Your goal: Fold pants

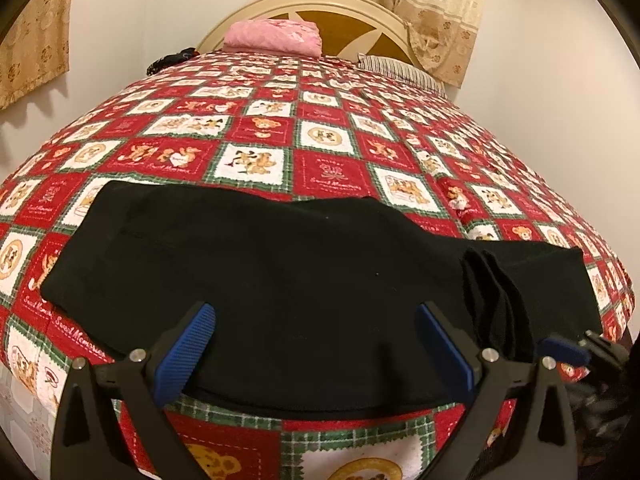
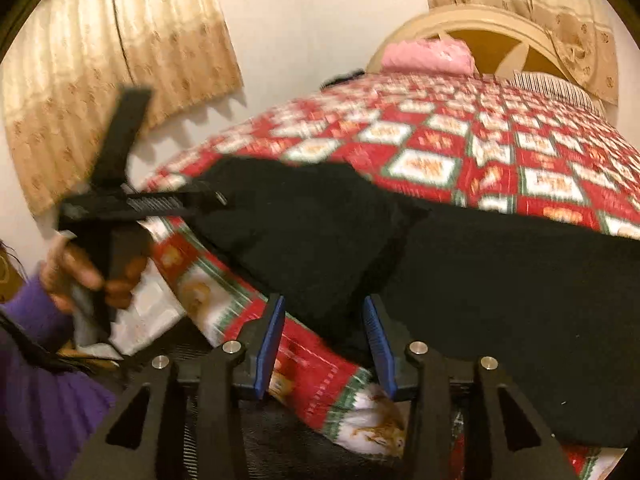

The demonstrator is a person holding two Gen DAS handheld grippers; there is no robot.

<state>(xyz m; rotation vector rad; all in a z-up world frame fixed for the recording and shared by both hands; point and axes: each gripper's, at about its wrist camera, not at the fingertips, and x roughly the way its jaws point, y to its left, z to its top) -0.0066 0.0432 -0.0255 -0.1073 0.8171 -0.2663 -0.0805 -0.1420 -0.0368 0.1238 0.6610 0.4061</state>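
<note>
Black pants lie flat across the near end of the bed, with a bunched ridge of cloth toward their right end. My left gripper is open wide over their near edge, its blue pads clear of the cloth. In the right wrist view the pants fill the right half, and a folded corner reaches toward my right gripper. Its jaws stand part way apart, and the pads press on nothing. A hand holds the left gripper at the pants' left end.
The bed wears a red, white and green teddy-bear quilt. A pink folded cloth and a striped pillow lie by the headboard. Beige curtains hang on the wall. A purple sleeve is at the lower left.
</note>
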